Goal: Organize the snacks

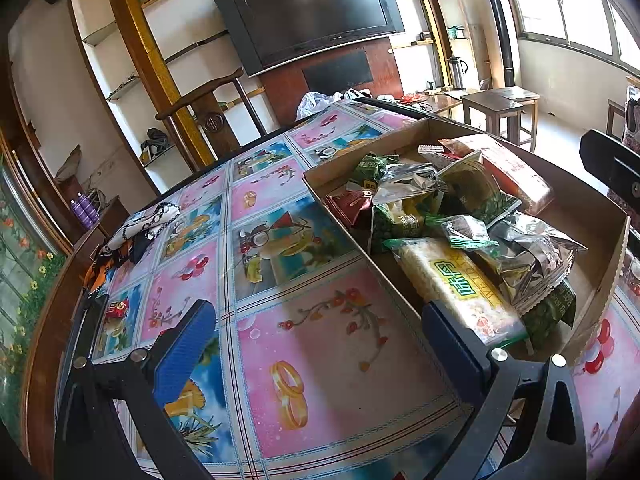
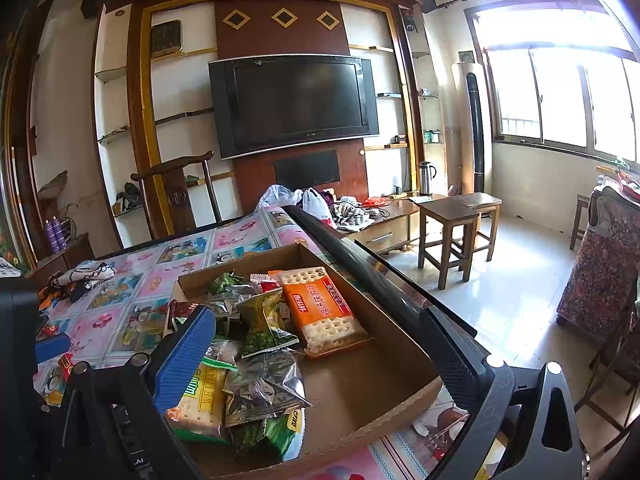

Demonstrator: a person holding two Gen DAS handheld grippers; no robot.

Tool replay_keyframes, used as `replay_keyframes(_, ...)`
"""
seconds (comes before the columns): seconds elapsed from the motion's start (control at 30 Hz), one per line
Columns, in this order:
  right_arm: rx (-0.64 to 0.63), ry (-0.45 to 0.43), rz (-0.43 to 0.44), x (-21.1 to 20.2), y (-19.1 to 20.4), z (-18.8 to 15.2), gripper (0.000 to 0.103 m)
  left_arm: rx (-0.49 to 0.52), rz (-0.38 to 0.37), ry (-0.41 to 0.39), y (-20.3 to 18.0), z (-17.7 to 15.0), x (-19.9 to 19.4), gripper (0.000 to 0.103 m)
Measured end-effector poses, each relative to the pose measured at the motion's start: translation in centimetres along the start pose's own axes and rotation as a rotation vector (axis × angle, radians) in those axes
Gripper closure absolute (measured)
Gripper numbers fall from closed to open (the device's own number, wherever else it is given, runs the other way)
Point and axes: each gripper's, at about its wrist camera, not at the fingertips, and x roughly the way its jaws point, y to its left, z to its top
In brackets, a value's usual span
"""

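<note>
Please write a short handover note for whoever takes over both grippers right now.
Left gripper: open, empty, above the tablecloth beside the cardboard box.
Right gripper: open, empty, over the box.
Things: the box holds a loose pile of snacks, among them an orange cracker pack, a green-edged cracker pack and silver packets.
Done: most snacks are in the box.
Left: one small red snack lies outside on the tablecloth near the table's edge; the pile is probably not sorted yet.
</note>
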Motion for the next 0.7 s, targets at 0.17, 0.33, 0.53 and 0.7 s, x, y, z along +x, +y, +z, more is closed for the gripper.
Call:
replay_keyframes(0.17,0.0,0.001,-0.001,0.01,0.0,-0.01,0.001,0.001,0.001,-0.001,0.01,0.05,-0.02,0.001)
replay_keyframes(0.33,-0.001,0.002,0.0,0.0,0.0,0.01,0.001,0.001,0.002,-0.001,-0.05,0.04,-0.02,0.001)
replay_keyframes(0.53,-0.001,0.003,-0.001,0.08,-0.02,-0.1,0.001,0.002,0.004,-0.002,-0.12,0.03,-0.03,0.001)
replay_keyframes(0.7,0.0,0.002,0.0,0.05,-0.04,-0.12,0.001,0.003,0.005,-0.001,-0.13,0.06,-0.04,0.001)
